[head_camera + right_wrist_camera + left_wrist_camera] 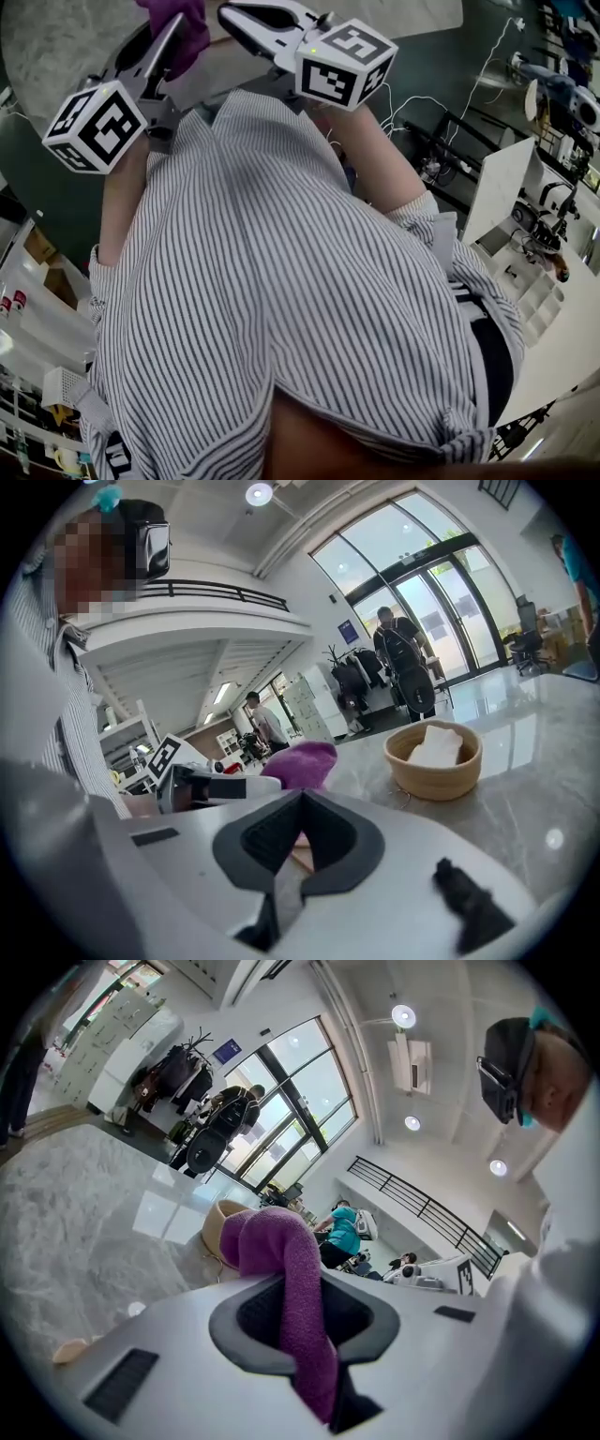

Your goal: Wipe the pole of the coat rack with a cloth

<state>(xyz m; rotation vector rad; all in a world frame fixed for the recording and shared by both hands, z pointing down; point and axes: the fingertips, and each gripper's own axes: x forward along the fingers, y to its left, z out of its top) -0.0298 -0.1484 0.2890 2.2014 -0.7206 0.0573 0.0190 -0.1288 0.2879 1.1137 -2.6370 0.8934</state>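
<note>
**Purple cloth pinched in the left tongs above a marble tabletop**

A pale, grey-veined marble tabletop [56,37] is spreading under both tools, glossy enough to be throwing back the light from tall glass doors behind it. The left tongs [298,1321] are clamping on a purple cloth [272,1241]. Its nap is looking fuzzy like towelling, and it is bulging in a rounded lump beyond the tips while a narrower strip is running down through the dark padded opening. The right tongs [300,827] are sitting closed with the tips meeting and nothing gripped between them; only a small diamond gap is showing behind the tips.

The head view is looking down mostly on a grey-and-white striped shirt [281,281], with the two marker cubes [94,125] in front and the tools cut off by the top edge. Only the right gripper view is showing clearly a round tan bowl [433,761] standing on the marble with something white and folded lying in it. The left gripper view is catching just its rim behind the cloth. Both gripper views are showing a coat rack [183,1058] hung with dark garments, standing far off by the doors; its pole is too small and covered to make out
</note>
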